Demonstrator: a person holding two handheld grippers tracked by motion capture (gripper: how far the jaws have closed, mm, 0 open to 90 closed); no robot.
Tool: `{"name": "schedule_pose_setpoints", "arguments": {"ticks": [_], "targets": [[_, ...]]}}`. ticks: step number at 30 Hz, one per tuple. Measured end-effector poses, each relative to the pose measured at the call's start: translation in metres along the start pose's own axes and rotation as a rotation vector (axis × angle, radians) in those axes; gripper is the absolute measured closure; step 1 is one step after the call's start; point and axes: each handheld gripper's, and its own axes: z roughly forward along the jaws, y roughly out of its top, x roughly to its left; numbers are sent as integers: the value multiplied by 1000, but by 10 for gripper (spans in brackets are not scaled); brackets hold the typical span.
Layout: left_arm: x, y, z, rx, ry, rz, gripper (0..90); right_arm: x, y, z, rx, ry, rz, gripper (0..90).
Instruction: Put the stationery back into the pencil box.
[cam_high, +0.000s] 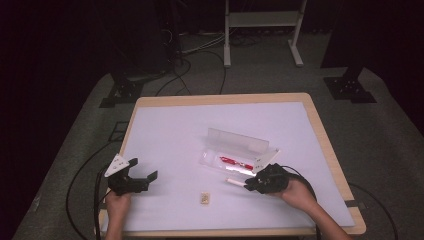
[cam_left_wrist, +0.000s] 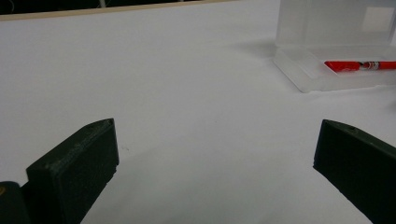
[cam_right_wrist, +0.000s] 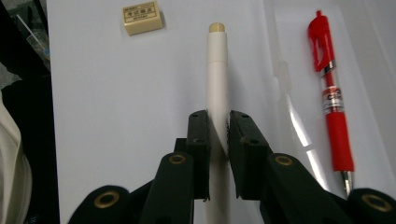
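Observation:
A clear plastic pencil case (cam_high: 239, 155) lies open at the table's middle, lid raised, with a red pen (cam_high: 236, 162) inside; the same case (cam_left_wrist: 327, 60) and red pen (cam_left_wrist: 359, 66) show in the left gripper view. My right gripper (cam_high: 246, 185) is shut on a white pen (cam_right_wrist: 218, 84) with a beige cap, held level just in front of the case, beside the red pen (cam_right_wrist: 331, 102). A small beige eraser (cam_high: 205, 198) lies near the front edge, the eraser (cam_right_wrist: 143, 17) beyond the white pen's tip. My left gripper (cam_high: 142, 170) rests open at the front left, nothing between its jaws.
The white mat (cam_high: 175, 130) covers a wooden table (cam_high: 327, 150). Black cables trail from both grippers off the table's sides. A white frame leg (cam_high: 227, 35) and dark stands sit on the floor beyond the far edge.

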Motion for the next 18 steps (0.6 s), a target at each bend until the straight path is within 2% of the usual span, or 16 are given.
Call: {"name": "schedule_pose_setpoints", "arguments": {"ticks": [1,9,14,18], "targets": [[0,0,0,0,0,0,0,-2,1,-1,-1,-3,-12,781],[0,0,0,1,0,1,0,-10,12,-7,-4,-15,-8,781],[0,0,0,4,0,3,0,-13,20,-10,-2,-23,-29,782],[1,0,0,-1,-3,1,0,-16,27,-11,-1,-30,-28,781]]}}
